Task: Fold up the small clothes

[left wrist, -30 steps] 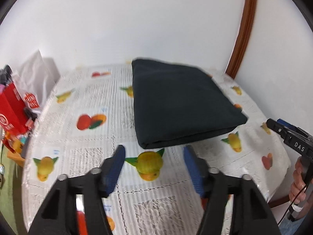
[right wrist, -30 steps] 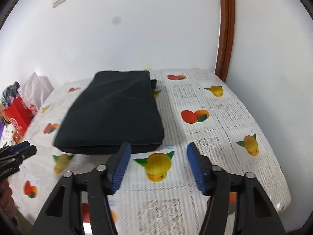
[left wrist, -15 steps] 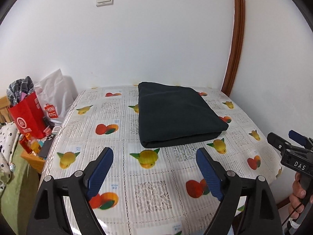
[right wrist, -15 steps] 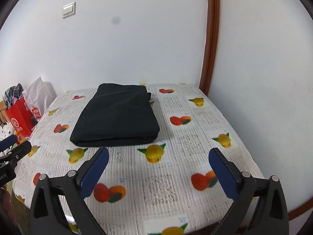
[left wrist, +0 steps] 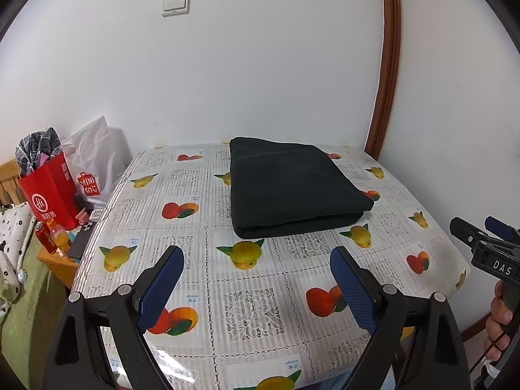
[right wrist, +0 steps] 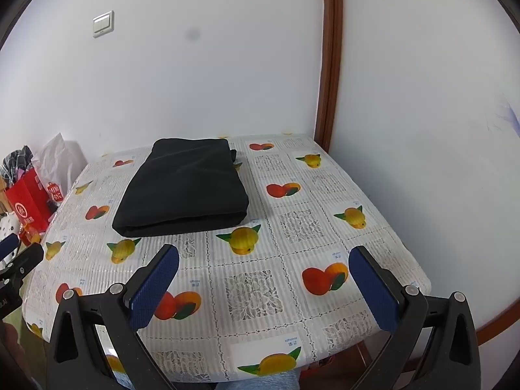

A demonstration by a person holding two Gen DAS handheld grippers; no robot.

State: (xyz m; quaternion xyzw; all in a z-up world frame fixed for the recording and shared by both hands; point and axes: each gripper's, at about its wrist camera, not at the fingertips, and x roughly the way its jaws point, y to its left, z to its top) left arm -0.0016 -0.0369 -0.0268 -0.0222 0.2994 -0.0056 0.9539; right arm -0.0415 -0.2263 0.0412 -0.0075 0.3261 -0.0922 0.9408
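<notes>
At the bottom of each wrist view, a pair of blue-padded jaws stands spread wide with nothing between them: the left gripper (left wrist: 256,279) and the right gripper (right wrist: 264,279) both hang empty above the near part of a table (right wrist: 253,295) covered in a fruit-printed cloth. From the left gripper, the dark folded garment (left wrist: 292,188) lies at about twelve o'clock, well apart from the pads, flat on the table's far half near the wall. From the right gripper the same garment (right wrist: 188,188) sits at about eleven o'clock. It looks like a neat rectangle with a rounded fold along its near edge; a small bit of fabric pokes out at its far right corner. The right gripper's tip (left wrist: 481,240) shows at three o'clock in the left view, held by a hand (left wrist: 499,321). At nine o'clock, off the table's left side, stand a red paper bag (left wrist: 48,195) and a white bag (left wrist: 94,156). The fold appears finished and released. Judging by this, the next move calls either for a final tidy of that stray corner or for setting the garment aside.
</notes>
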